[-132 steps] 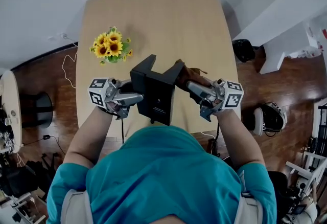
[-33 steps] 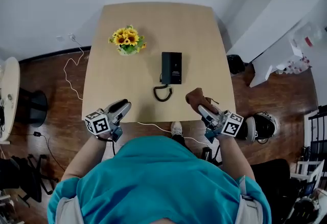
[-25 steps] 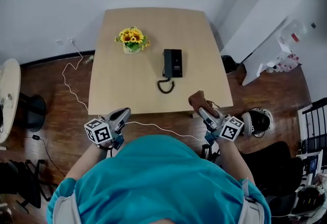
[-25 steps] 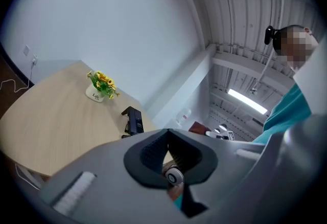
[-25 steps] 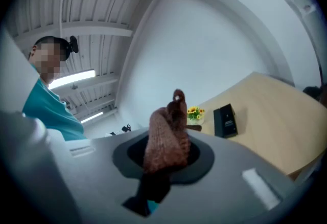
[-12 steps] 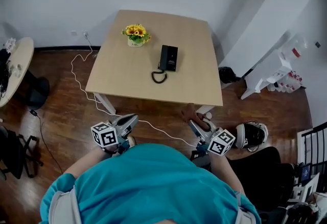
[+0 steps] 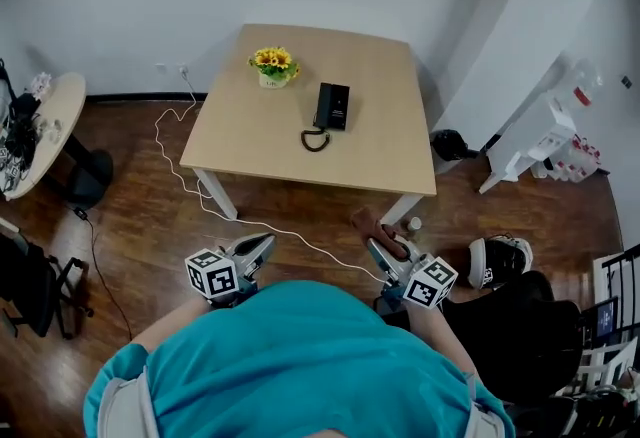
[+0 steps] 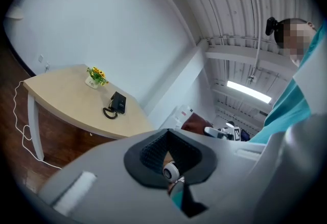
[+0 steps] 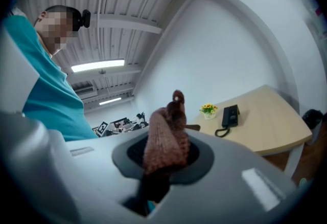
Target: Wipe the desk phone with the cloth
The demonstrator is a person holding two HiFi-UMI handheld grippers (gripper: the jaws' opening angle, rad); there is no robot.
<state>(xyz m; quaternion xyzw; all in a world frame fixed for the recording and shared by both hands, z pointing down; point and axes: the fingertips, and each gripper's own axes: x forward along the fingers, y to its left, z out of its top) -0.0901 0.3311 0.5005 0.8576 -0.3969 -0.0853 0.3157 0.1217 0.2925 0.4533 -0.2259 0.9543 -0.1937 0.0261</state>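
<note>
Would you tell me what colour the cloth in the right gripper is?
The cloth is reddish brown with a knitted texture, shown best in the right gripper view.

Desk phone on table, flowers to its left; cloth in right gripper.

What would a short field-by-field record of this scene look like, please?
table: light wood
desk phone: black, on the table, with its coiled cord lying toward the near edge
flowers: potted sunflowers, on the table, left of the phone in the head view and apart from it
brown cloth: pinched in the right gripper
left gripper: shut, empty
position: both grippers over the wooden floor, short of the table
</note>
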